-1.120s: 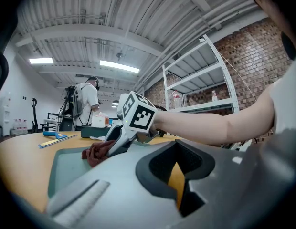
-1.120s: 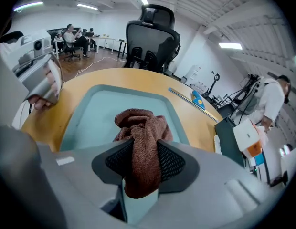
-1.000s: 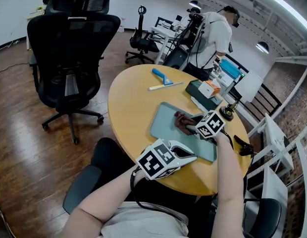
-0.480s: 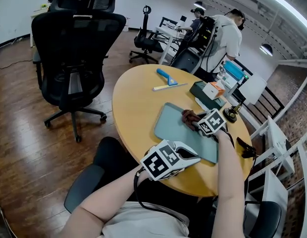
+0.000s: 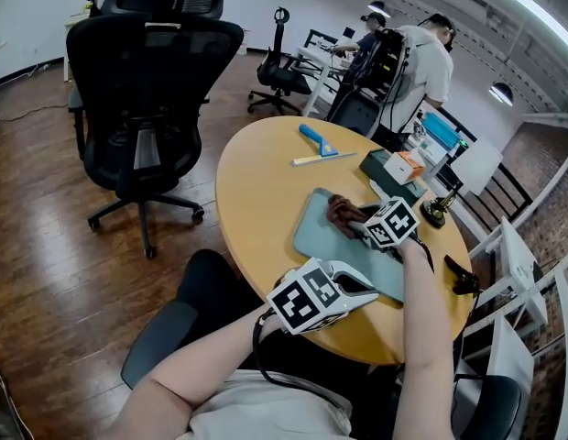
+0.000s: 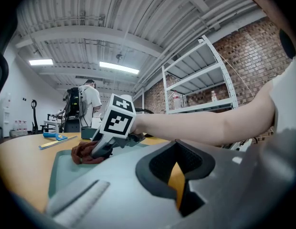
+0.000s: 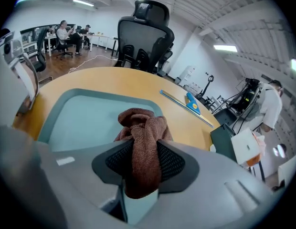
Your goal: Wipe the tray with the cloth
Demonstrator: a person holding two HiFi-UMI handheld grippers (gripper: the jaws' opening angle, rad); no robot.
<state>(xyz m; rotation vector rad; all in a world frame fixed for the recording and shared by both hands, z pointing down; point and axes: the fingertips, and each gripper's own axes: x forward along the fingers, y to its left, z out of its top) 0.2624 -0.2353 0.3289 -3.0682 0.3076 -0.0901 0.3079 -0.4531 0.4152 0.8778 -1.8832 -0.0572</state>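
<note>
Head view: looking steeply down onto a round wooden surface (image 5: 256, 181). Showing a grey-green tray (image 5: 316, 236) lying flat on the side nearer the person. Pressing a bunched brown cloth (image 5: 342, 214) onto the tray's far end with the right claw (image 5: 353, 228). Holding the left claw (image 5: 371, 293) over the near corner of the tray, apart from the cloth. Also showing a blue scraper (image 5: 317, 140) just beside a pale ruler (image 5: 313, 159) farther across the surface, a dark box (image 5: 385, 177) under a small white and orange box (image 5: 408, 166) near the right edge, a black office chair (image 5: 156, 81) on the wood floor, and people (image 5: 421, 58) standing in the background.

Left gripper view: looking low across the tray (image 6: 67, 168) from the left claw (image 6: 179, 185). Keeping its jaws drawn nearly together, gripping nothing, with only a sliver of the yellow surface showing between them. Showing the right claw (image 6: 101, 149) tilting down onto the cloth (image 6: 83, 152) at the tray's far end, with metal shelving (image 6: 205, 80) against a brick wall behind.

Right gripper view: clamping the cloth (image 7: 143, 142) tightly between the jaws of the right claw (image 7: 143, 175). Leaving the cloth bulging out ahead of the jaws, touching the tray (image 7: 81, 118) near its far rim. Showing the ruler (image 7: 184, 108) and the scraper (image 7: 193, 103) beyond, and the chair (image 7: 145, 37) behind the surface.
</note>
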